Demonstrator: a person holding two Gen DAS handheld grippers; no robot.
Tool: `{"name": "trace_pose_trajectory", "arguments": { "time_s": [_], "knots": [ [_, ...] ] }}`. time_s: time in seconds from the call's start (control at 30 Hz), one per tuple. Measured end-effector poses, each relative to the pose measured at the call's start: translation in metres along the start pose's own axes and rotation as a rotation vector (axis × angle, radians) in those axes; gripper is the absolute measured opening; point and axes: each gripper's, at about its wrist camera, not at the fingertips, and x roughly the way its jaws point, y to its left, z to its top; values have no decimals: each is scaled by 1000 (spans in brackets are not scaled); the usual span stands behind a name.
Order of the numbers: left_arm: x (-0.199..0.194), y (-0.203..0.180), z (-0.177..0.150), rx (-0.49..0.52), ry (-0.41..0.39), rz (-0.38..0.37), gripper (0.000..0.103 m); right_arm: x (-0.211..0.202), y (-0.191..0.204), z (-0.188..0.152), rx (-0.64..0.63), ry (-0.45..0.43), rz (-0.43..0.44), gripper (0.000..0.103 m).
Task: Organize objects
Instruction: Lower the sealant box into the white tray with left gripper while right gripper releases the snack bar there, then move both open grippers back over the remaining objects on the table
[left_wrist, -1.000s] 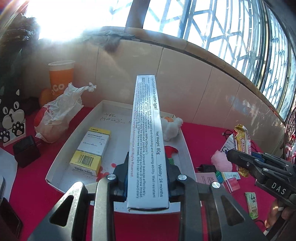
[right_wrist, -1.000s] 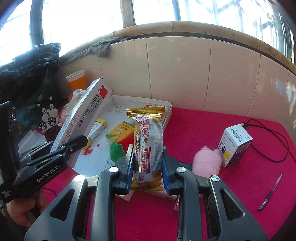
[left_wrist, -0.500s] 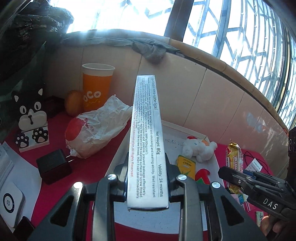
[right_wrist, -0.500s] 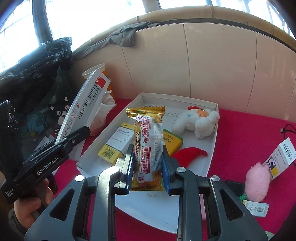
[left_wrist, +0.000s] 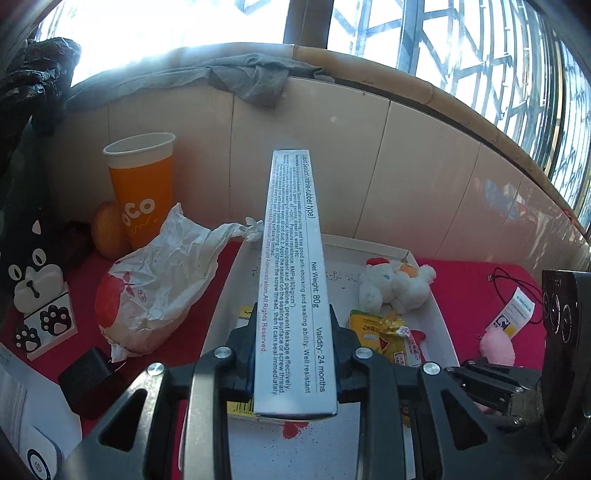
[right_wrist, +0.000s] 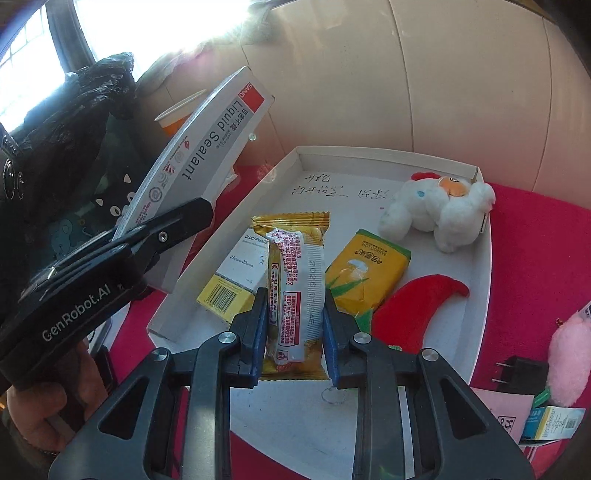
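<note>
My left gripper (left_wrist: 293, 354) is shut on a long grey sealant box (left_wrist: 291, 280), held above the left edge of a white tray (left_wrist: 436, 306); the box also shows in the right wrist view (right_wrist: 207, 155). My right gripper (right_wrist: 295, 332) is shut on a yellow snack bar packet (right_wrist: 295, 291), held over the tray (right_wrist: 476, 266). In the tray lie a yellow-white medicine box (right_wrist: 236, 280), a yellow tissue pack (right_wrist: 365, 273), a red plush piece (right_wrist: 417, 314) and a white plush chicken (right_wrist: 439, 214).
An orange paper cup (left_wrist: 142, 184), a crumpled bag (left_wrist: 162, 280), a black charger (left_wrist: 88, 376) and a cat figure (left_wrist: 33, 280) sit left of the tray on the red cloth. A pink pompom (right_wrist: 569, 358), plug (right_wrist: 517, 373) and small boxes (right_wrist: 550, 424) lie right. A tiled wall stands behind.
Both grippers have moved forward and lower toward the tray, each keeping its hold. The right gripper's snack bar now hangs over the tray's near half.
</note>
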Motion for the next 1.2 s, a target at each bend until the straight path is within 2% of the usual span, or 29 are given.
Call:
{"name": "trace_pose_trajectory", "arguments": {
  "time_s": [0.13, 0.2, 0.27, 0.3, 0.33, 0.37, 0.4, 0.57, 0.67, 0.8, 0.9, 1.0, 1.1, 1.2],
  "knots": [
    [29, 1, 12, -4, 69, -6, 28, 10, 6, -6, -15, 26, -11, 26],
    [35, 3, 14, -20, 74, -11, 29, 14, 10, -8, -37, 29, -35, 27],
    [33, 4, 14, -37, 61, -17, 29, 15, 16, -12, -83, 21, -86, 33],
    [31, 4, 14, -38, 51, -10, 31, 14, 18, -14, -102, 13, -105, 61],
    [27, 4, 13, -37, 40, 2, 49, 12, 18, -15, -111, -2, -110, 92],
    [23, 4, 13, -37, 20, 9, 87, 7, 18, -17, -117, -23, -117, 101],
    [18, 3, 12, -38, -6, 10, 103, 2, 19, -19, -123, -48, -129, 103],
    [-19, 3, 15, -95, -156, 26, 103, -27, 19, -28, -164, -120, -145, 103],
    [-35, -1, 15, -107, -197, 9, 103, -51, 8, -34, -147, -175, -163, 103],
    [-50, -21, 9, -53, -231, -46, 103, -89, -26, -44, -54, -214, -186, 103],
    [-51, -52, -6, 26, -189, -123, 103, -131, -64, -62, 24, -243, -248, 103],
    [-44, -98, -31, 136, -94, -229, 103, -167, -108, -88, 118, -250, -375, 103],
    [-30, -142, -58, 229, 26, -343, 103, -190, -156, -115, 236, -184, -498, 103],
    [-22, -180, -85, 329, 96, -407, 103, -195, -184, -139, 293, -121, -520, 103]
  ]
}}
